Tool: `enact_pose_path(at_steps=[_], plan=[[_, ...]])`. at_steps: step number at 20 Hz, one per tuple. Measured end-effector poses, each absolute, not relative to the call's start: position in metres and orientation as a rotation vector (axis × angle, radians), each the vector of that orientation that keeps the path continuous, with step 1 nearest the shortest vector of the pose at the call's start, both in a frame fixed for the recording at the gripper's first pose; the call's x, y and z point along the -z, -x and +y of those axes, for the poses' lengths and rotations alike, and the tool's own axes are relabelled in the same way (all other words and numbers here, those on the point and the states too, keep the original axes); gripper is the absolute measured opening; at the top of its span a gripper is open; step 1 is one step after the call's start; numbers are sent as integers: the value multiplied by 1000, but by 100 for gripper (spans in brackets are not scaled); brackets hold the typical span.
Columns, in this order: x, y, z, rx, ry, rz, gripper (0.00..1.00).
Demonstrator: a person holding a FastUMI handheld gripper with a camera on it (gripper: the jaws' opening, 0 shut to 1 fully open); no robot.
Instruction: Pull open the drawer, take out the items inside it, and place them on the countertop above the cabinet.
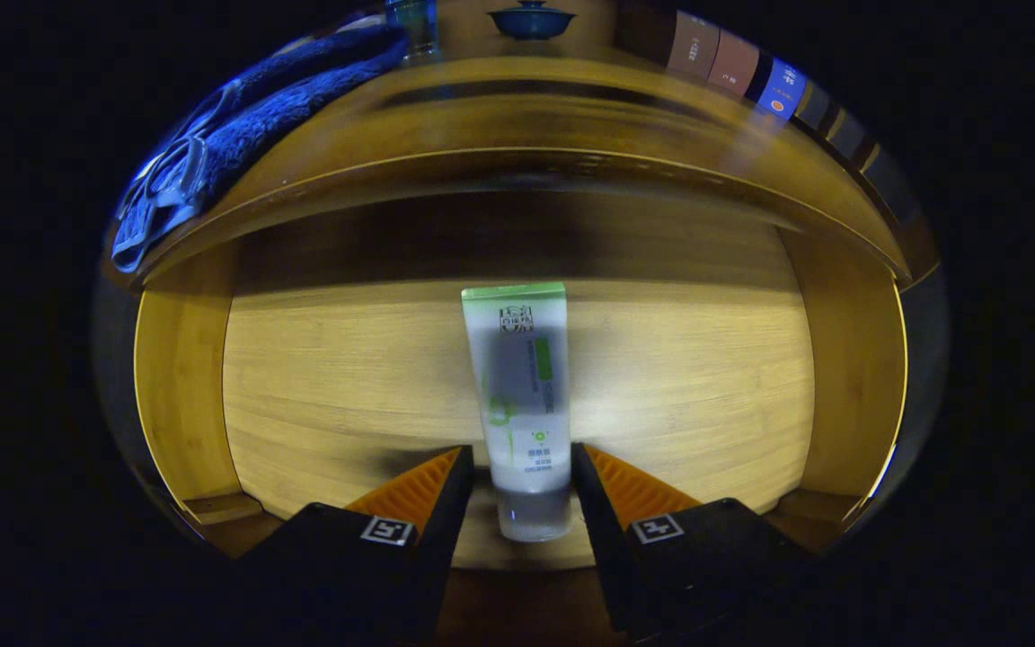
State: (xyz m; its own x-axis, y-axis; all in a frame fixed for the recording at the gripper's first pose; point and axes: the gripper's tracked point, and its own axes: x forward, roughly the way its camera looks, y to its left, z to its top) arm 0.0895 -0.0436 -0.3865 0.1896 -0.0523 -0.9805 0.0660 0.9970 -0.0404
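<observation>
The wooden drawer point(181, 377) is pulled open below the countertop point(517, 117). A white tube point(522, 395) with a green far end lies lengthwise on the drawer floor, its clear cap pointing toward me. My gripper point(522, 454) straddles the cap end of the tube, one finger close on each side. A thin dark gap shows between the left finger and the tube, and the right finger is almost touching it. The tube appears to rest on the drawer floor.
A blue towel point(257, 117) lies on the left part of the countertop. A dark blue lidded bowl point(531, 20) stands further back at the middle, and books point(733, 63) line the back right. The drawer's side walls rise at left and right.
</observation>
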Motion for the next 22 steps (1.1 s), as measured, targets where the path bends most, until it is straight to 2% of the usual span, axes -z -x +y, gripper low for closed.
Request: enact_pose_path(at_steps=[2, 6, 12, 22], plan=[[389, -92, -45, 66, 6, 1365, 51], [385, -88, -44, 46, 9, 1368, 45], [351, -76, -35, -4, -32, 1309, 45], [243, -75, -32, -34, -60, 1040, 45]])
